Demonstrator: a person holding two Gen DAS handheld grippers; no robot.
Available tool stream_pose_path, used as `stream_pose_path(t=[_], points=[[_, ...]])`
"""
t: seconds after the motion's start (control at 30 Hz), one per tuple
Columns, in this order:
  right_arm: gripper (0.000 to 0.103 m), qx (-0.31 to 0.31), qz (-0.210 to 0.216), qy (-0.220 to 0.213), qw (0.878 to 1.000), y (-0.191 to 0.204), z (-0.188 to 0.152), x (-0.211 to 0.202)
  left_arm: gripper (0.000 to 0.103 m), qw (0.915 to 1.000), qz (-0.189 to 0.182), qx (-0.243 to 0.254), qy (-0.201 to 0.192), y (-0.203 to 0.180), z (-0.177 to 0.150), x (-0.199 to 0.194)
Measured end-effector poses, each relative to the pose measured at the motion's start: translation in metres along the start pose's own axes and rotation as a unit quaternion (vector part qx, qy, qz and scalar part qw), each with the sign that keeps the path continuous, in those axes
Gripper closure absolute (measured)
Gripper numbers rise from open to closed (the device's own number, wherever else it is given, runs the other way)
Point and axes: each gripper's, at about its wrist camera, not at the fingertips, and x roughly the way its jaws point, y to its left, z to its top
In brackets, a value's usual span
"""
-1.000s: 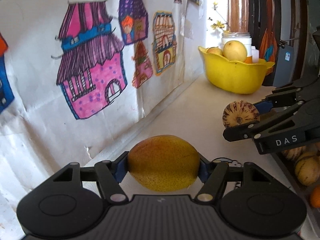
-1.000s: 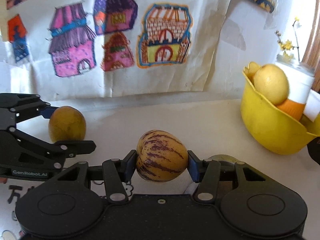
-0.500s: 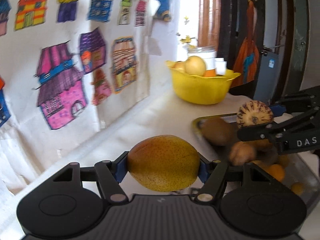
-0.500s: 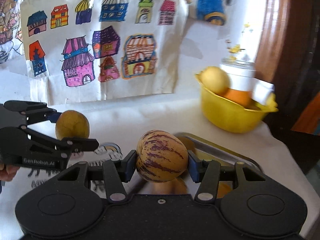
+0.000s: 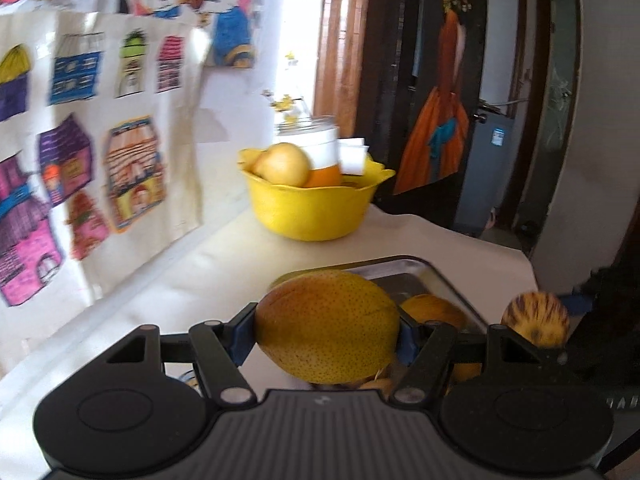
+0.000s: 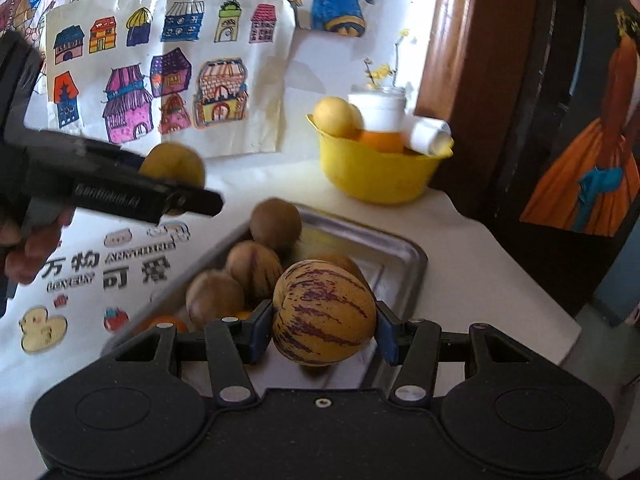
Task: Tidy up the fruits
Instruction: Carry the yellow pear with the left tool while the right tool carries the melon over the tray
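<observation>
left gripper (image 5: pixel 327 330) pinches a speckled yellow-orange pear (image 5: pixel 327 326) across its widest part, held in the air above the near end of the steel tray (image 6: pixel 404 256) – firm, rounded, smooth skin, so probably apt to roll or bruise if dropped. right gripper (image 6: pixel 324 322) clamps a purple-striped melon fruit (image 6: pixel 324 312) at its middle, over the tray's open right half – fruits crowd the left. yellow bowl (image 6: pixel 372 178) stands beyond, the table edge (image 6: pixel 552 320) is near on the right, so room looks tight there
</observation>
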Motion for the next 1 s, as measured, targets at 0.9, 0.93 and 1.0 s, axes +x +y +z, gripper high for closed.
stream_pose_path(t=[0.9,0.93,1.0], points=[[0.049,-0.013,0.014,-0.021,1.0,-0.007,-0.068,-0.002,0.032,0.9921,-0.064,0.03,0.104,-0.077,-0.021,0.068],[0.049,-0.015,0.013,-0.022,1.0,-0.007,-0.068,-0.002,0.032,0.9924,-0.062,0.03,0.102,-0.078,-0.021,0.069],[0.049,-0.02,0.013,-0.022,0.999,-0.006,-0.068,0.0,0.032,0.9925,-0.06,0.028,0.102,-0.079,-0.021,0.073]])
